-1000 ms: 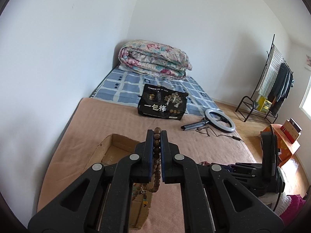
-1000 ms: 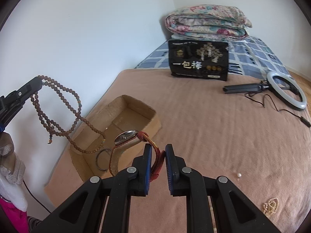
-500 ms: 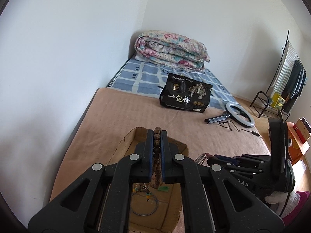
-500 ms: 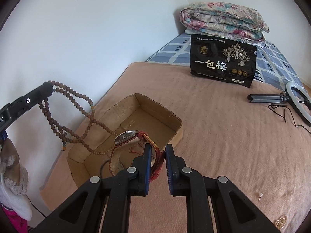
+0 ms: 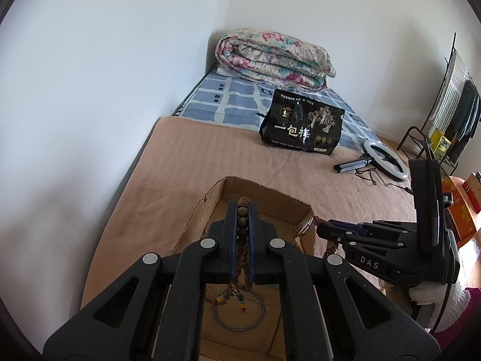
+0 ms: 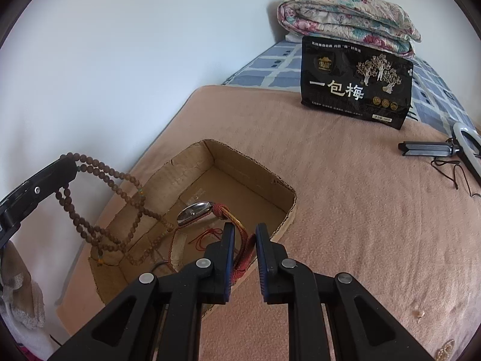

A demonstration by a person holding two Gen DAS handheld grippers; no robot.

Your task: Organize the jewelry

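Dangling limp and light over the cardboard box (image 6: 210, 162), the bead necklace (image 6: 120, 180) was pinched by the left gripper (image 5: 243, 210), the watch (image 6: 195, 209) held by its soft cord in the right gripper (image 6: 243, 234)

Prob. home bedroom: bed (image 5: 210, 156), folded quilt (image 5: 273, 57), clothes rack (image 5: 451, 96).

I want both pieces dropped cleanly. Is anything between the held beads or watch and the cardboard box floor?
Nothing visible blocks either. The bead strand already trails into the cardboard box; the watch hangs over it. A thin ring lies on the floor.
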